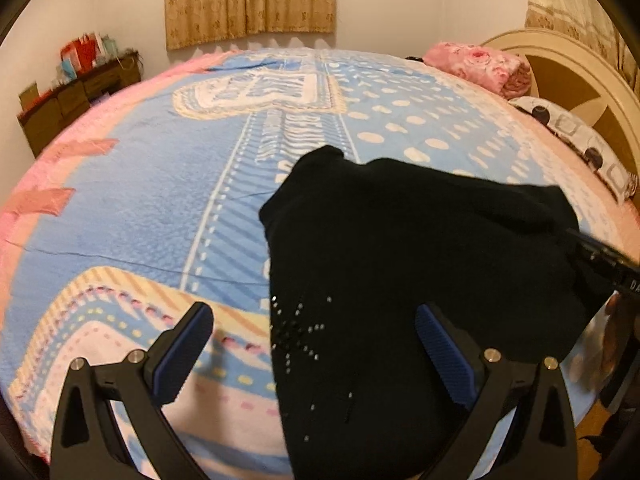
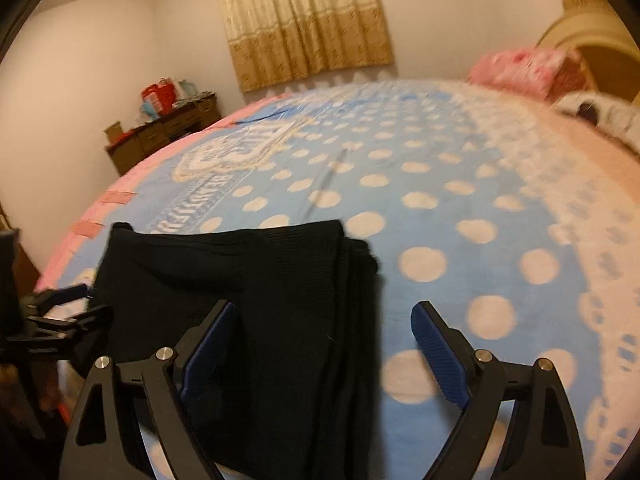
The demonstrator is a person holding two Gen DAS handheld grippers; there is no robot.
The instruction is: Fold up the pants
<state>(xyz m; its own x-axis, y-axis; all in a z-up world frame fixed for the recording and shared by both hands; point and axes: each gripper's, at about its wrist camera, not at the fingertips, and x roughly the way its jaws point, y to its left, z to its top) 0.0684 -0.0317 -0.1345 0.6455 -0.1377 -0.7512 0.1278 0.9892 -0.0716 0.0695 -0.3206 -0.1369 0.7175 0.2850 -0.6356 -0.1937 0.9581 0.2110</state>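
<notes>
Black pants point(image 1: 400, 248) lie folded in a thick stack on the blue dotted blanket point(image 1: 140, 208), with a sparkly stud pattern point(image 1: 296, 332) on the near part. My left gripper point(image 1: 315, 314) hovers open over the near left edge of the stack, its blue pads clear of the cloth. In the right wrist view the pants point(image 2: 260, 280) show layered folded edges on their right side. My right gripper point(image 2: 324, 310) is open above that edge, with nothing pinched. The left gripper point(image 2: 68, 304) shows at the pants' left side, and part of the right gripper point(image 1: 600, 256) at their right.
The bed fills both views. A pink folded quilt point(image 1: 480, 64), a patterned pillow point(image 1: 576, 136) and a curved headboard point(image 1: 580, 76) are at the far right. A wooden cabinet point(image 1: 72, 100) with bags stands by the left wall. Curtains point(image 1: 248, 0) hang behind.
</notes>
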